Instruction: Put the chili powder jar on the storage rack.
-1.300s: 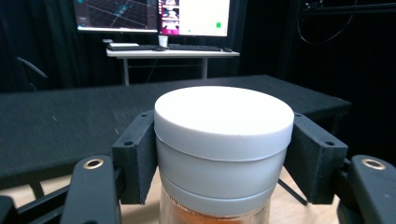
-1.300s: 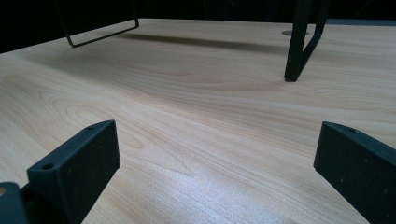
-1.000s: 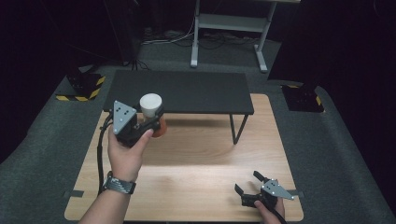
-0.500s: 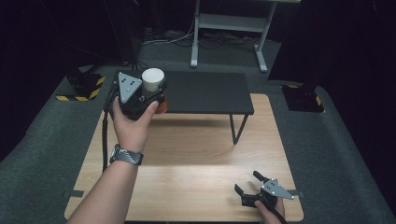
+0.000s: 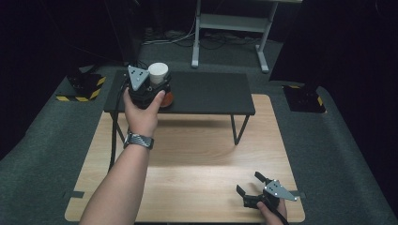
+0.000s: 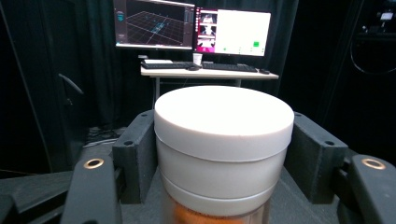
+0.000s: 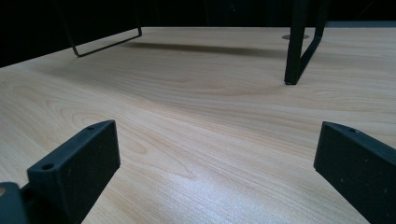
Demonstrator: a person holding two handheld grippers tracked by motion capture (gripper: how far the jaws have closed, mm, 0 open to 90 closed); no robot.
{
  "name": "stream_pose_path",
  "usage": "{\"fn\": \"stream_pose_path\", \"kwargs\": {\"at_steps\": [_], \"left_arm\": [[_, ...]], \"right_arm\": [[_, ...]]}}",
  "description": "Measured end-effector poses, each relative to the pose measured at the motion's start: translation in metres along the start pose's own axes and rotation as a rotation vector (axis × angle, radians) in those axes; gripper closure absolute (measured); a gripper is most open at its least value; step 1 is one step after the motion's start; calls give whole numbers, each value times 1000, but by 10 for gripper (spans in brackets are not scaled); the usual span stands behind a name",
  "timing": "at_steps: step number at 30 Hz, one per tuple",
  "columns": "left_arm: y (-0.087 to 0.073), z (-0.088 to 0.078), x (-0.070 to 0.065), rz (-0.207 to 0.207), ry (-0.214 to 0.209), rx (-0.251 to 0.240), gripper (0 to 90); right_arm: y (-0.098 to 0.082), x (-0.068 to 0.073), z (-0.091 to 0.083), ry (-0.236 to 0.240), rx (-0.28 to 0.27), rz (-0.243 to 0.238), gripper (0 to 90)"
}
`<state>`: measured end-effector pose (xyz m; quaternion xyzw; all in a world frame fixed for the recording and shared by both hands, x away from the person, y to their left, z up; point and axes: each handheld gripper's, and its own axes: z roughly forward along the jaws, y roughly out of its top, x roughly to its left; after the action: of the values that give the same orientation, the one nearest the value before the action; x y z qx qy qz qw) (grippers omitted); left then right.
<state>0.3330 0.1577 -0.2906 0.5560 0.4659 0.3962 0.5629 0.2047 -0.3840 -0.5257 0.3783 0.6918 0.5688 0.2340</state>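
High view: left tool (image 5: 157, 89) pinching white-lidded jar (image 5: 158, 75) above black shelf (image 5: 206, 93); right tool (image 5: 257, 187) spread wide, low over wooden desk (image 5: 197, 159).

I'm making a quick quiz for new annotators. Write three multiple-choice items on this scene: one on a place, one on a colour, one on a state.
1. Where is the jar held by the left gripper?
A. Over the black raised shelf
B. On the floor
C. Beside the right gripper

2. What colour is the jar's lid?
A. Red
B. White
C. Blue

3. How do the right gripper's jaws stand?
A. Shut on the jar
B. Shut on a cloth
C. Open, with nothing between them

Answers:
1. A, as the high view shows the jar at the shelf's left end.
2. B, as the left gripper view shows a white lid above orange contents.
3. C, as the right gripper view shows bare wooden table between the spread jaws.
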Motion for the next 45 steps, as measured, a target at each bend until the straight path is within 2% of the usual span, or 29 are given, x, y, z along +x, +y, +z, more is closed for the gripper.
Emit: {"fn": "stream_pose_path", "kwargs": {"at_steps": [6,12,22,34,35,40,42,45], "left_arm": [[-2,9,-3,15,5,-4,339],[-7,10,-7,59,-3,-16,338],[-10,8,-7,66,-4,-27,337],[-7,8,-7,70,1,-10,319],[-6,8,-8,73,5,-4,261],[-7,6,-13,71,26,-3,82],[-8,4,-10,60,17,-12,41],[-9,0,-8,71,9,-25,7]], "right_arm": [[0,-2,0,9,-2,2,0],[0,-2,0,10,-2,-3,0],[0,-1,1,8,2,-6,0],[1,-1,1,6,4,-7,0],[1,-1,1,6,4,-7,0],[1,-1,1,7,3,-6,0],[1,-1,1,7,3,-6,0],[1,-1,1,7,5,-6,0]]}}
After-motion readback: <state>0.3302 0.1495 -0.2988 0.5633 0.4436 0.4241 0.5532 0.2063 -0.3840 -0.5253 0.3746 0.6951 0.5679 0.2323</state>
